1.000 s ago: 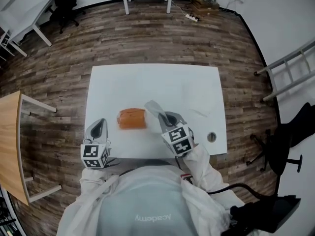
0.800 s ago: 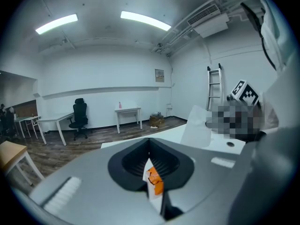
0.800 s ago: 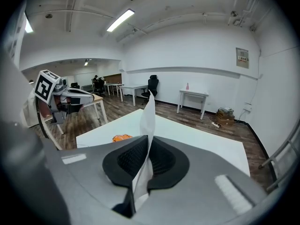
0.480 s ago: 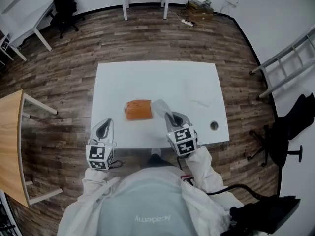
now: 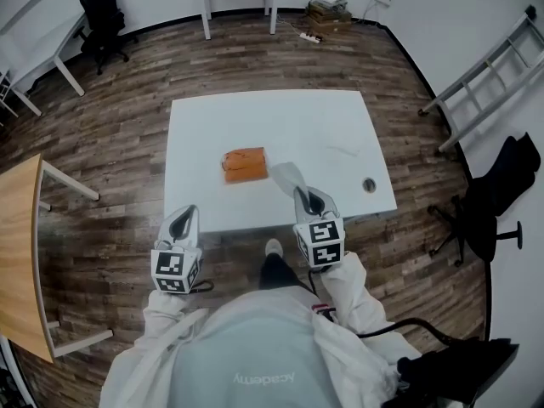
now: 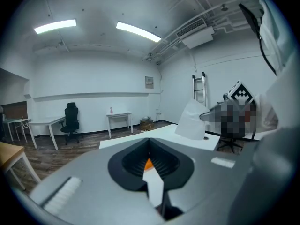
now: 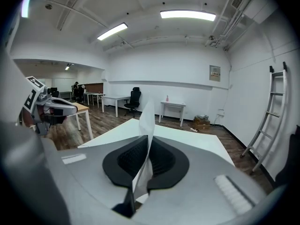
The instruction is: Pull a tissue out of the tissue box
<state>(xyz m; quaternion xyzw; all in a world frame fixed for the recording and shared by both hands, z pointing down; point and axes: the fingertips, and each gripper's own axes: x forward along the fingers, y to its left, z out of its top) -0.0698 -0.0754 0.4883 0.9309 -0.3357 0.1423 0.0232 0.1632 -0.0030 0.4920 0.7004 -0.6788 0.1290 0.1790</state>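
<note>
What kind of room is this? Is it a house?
Probably an office or workroom, not a house. It has a plain white table, a black office chair, a ladder leaning on the bare wall, and long ceiling lights.

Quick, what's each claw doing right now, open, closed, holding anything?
Left claw: closed, nothing in it.
Right claw: closed on the tissue.

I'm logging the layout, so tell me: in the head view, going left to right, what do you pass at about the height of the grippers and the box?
wooden table → left gripper → tissue box → tissue → right gripper → cable hole → black office chair
</note>
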